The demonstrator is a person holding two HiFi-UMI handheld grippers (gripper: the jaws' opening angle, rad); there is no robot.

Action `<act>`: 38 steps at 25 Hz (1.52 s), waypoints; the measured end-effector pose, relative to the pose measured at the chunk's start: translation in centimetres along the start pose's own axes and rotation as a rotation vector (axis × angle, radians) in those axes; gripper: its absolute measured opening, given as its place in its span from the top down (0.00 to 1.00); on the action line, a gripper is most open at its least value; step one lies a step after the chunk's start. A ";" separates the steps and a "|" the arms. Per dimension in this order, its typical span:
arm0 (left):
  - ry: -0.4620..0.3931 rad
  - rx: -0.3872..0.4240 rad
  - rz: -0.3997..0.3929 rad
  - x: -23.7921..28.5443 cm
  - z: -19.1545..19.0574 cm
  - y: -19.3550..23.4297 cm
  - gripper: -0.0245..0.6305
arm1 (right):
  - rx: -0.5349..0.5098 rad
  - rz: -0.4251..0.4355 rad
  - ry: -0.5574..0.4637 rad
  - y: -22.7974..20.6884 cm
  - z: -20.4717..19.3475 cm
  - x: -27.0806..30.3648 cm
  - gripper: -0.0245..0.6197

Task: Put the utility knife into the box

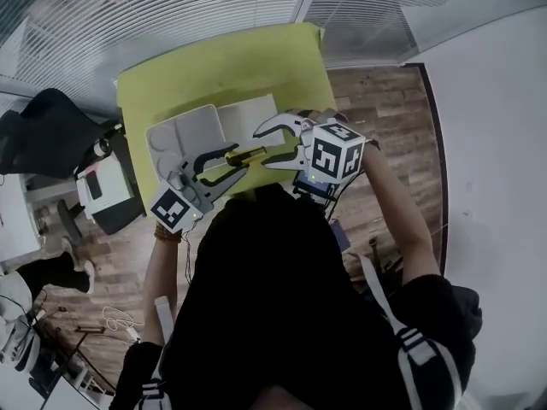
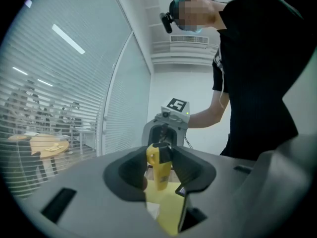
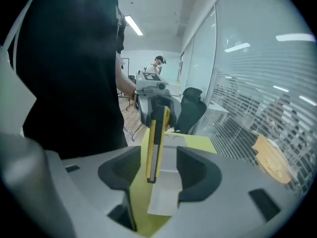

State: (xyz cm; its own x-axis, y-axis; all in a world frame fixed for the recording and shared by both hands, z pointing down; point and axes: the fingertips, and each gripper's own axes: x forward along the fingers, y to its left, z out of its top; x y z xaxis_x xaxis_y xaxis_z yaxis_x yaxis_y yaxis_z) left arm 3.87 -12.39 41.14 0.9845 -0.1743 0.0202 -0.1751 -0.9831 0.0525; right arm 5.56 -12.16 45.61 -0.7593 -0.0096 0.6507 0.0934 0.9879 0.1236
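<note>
Head view: left gripper (image 1: 235, 161) pinches one end of the knife (image 1: 249, 155), long axis level between both grippers; right gripper (image 1: 263, 147) (jaws spread wide) straddles the other end, box (image 1: 190, 131) just beyond.

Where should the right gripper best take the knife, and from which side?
By its free end, coming along the length of the knife from opposite the left gripper, which clamps the other end. The narrow handle points between the open jaws of the right gripper, so they probably need only close on its sides.
</note>
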 end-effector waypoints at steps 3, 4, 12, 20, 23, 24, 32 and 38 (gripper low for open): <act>-0.003 -0.007 -0.020 0.0 0.2 -0.8 0.72 | 0.016 0.062 0.009 1.3 -0.4 1.0 0.59; -0.005 -0.005 -0.026 0.0 0.2 -0.9 0.72 | 0.013 0.071 0.008 1.5 -0.5 1.3 0.59; -0.027 -0.003 -0.032 -0.4 0.7 -0.8 0.72 | -0.015 0.071 0.014 1.5 -0.1 3.2 0.71; 0.046 0.062 -0.002 -0.7 -0.7 -0.2 0.71 | -0.029 0.043 0.062 0.7 -1.0 3.7 0.79; 0.094 0.153 -0.001 -0.4 -1.5 -0.1 0.71 | -0.044 0.020 0.109 0.4 -1.9 3.6 0.79; 0.069 0.112 0.021 -0.4 -1.4 0.0 0.71 | -0.042 0.013 0.123 0.4 -2.2 3.5 0.79; 0.028 -0.020 0.135 -1.7 -1.5 2.1 0.70 | -0.011 -0.079 0.198 -1.2 -4.9 3.2 0.79; 0.000 -0.007 0.251 -2.2 -1.1 3.3 0.70 | -0.024 -0.142 0.270 -1.9 -6.5 2.9 0.79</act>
State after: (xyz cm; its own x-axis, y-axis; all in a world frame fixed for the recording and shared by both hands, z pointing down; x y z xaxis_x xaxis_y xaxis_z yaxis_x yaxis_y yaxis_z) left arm 1.11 -15.21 42.37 0.9100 -0.4133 0.0333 -0.4146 -0.9085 0.0528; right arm 7.38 -15.12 52.14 -0.5676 -0.1913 0.8008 0.0162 0.9698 0.2432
